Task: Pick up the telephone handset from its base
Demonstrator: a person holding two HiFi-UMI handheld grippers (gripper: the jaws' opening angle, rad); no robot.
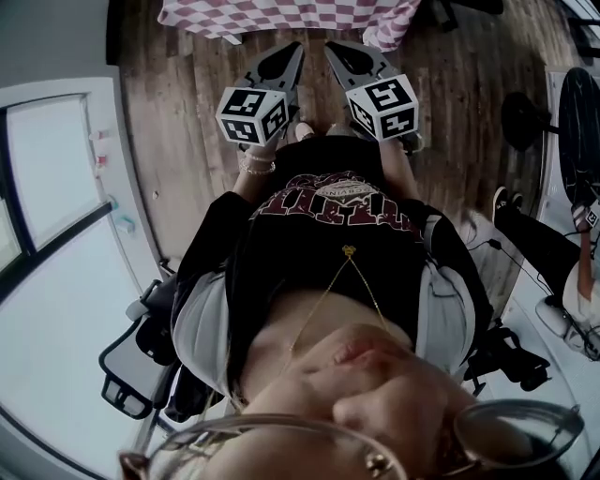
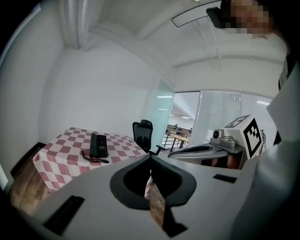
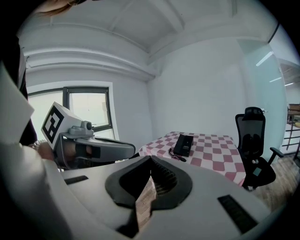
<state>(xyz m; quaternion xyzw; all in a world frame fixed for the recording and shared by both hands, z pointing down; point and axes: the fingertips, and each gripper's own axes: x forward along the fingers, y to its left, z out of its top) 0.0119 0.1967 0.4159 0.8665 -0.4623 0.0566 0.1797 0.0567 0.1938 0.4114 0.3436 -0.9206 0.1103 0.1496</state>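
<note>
We hold L hand-held gripper (image 1: 291, 49) & R hand-held gripper (image 1: 336, 49) side by side, tips twd the pink-checked worktop (image 1: 281, 14). Wood floor (image 1: 187, 112) below; black chair (image 1: 131, 366) lower left.

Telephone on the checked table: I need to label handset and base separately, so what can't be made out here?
- Telephone, left gripper view: too small and distant to tell its parts apart.
- Right gripper view: equally small, no detail readable.
- Checked table, head view: cut by the top edge, telephone out of frame.
</note>
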